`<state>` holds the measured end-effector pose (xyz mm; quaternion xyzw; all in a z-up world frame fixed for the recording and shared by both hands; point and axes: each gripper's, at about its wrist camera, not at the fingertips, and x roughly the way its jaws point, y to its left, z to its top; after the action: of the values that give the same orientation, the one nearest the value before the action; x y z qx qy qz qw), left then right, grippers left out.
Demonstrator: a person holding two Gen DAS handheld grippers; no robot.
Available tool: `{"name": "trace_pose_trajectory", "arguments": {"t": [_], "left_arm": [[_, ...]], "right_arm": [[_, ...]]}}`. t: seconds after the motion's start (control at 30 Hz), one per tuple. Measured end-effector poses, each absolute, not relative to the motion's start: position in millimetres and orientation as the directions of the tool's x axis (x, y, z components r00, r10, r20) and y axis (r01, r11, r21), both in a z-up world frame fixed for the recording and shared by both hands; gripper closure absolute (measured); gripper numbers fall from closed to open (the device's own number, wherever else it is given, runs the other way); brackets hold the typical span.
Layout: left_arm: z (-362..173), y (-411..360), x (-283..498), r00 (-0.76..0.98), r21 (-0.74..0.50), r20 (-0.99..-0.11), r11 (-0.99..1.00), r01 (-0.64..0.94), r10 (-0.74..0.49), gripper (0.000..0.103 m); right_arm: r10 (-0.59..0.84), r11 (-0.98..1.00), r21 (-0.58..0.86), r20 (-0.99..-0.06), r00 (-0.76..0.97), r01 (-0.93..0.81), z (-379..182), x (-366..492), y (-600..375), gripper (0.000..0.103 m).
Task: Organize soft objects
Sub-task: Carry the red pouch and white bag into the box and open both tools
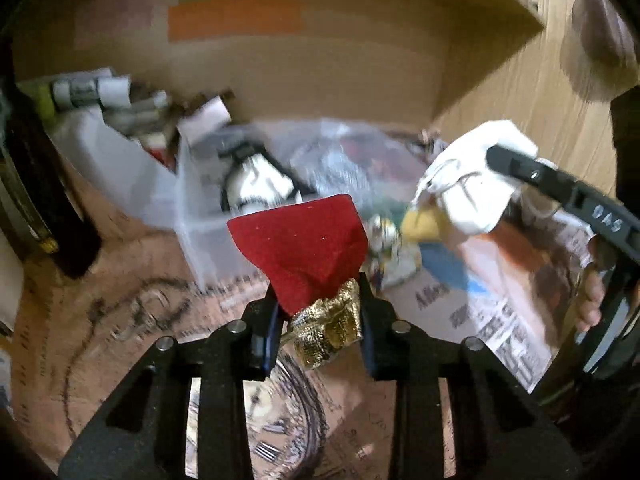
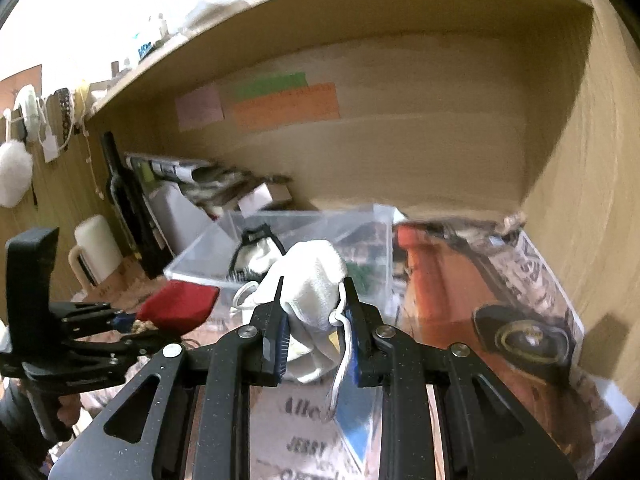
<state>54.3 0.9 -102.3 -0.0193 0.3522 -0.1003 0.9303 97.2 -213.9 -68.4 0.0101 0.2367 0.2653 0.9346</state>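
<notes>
Left gripper (image 1: 320,300) pinches the red pouch (image 1: 304,240), right gripper (image 2: 314,316) the white pouch (image 2: 308,276); either could slip short of the clear bin (image 2: 280,232).

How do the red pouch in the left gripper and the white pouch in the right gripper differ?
The red pouch is plain red with a crumpled gold neck; the white pouch is white all over. The white pouch trails a white drawstring, while no cord shows on the red pouch. The left gripper pinches the red pouch near its neck; the right gripper pinches the white pouch across its body. Both are soft, held above the clear bin.
</notes>
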Motion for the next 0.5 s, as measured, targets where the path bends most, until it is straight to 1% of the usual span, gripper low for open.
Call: {"name": "trace_pose_trajectory", "arguments": {"t": [0.13, 0.27, 0.37, 0.5], "left_arm": [[-78.2, 11.4, 65.7, 0.783, -0.098, -0.596, 0.984, 0.147, -0.177, 0.07], [-64.2, 19.2, 79.4, 0.815, -0.085, -0.562, 0.99, 0.111, -0.14, 0.07], [-61.8, 27.3, 92.8, 0.814, -0.087, -0.568, 0.992, 0.086, -0.12, 0.07], [-65.4, 36.4, 118.8, 0.801, -0.091, -0.589, 0.994, 0.062, -0.103, 0.07]], "right_arm": [[0.511, 0.853, 0.134, -0.407, 0.757, -0.504, -56.9, 107.6, -203.5, 0.082], [0.515, 0.85, 0.118, -0.393, 0.762, -0.514, -49.2, 122.8, -187.8, 0.082], [0.514, 0.849, 0.11, -0.396, 0.761, -0.517, -48.5, 135.1, -178.3, 0.082], [0.518, 0.843, 0.104, -0.423, 0.744, -0.528, -51.9, 153.1, -161.3, 0.082]]}}
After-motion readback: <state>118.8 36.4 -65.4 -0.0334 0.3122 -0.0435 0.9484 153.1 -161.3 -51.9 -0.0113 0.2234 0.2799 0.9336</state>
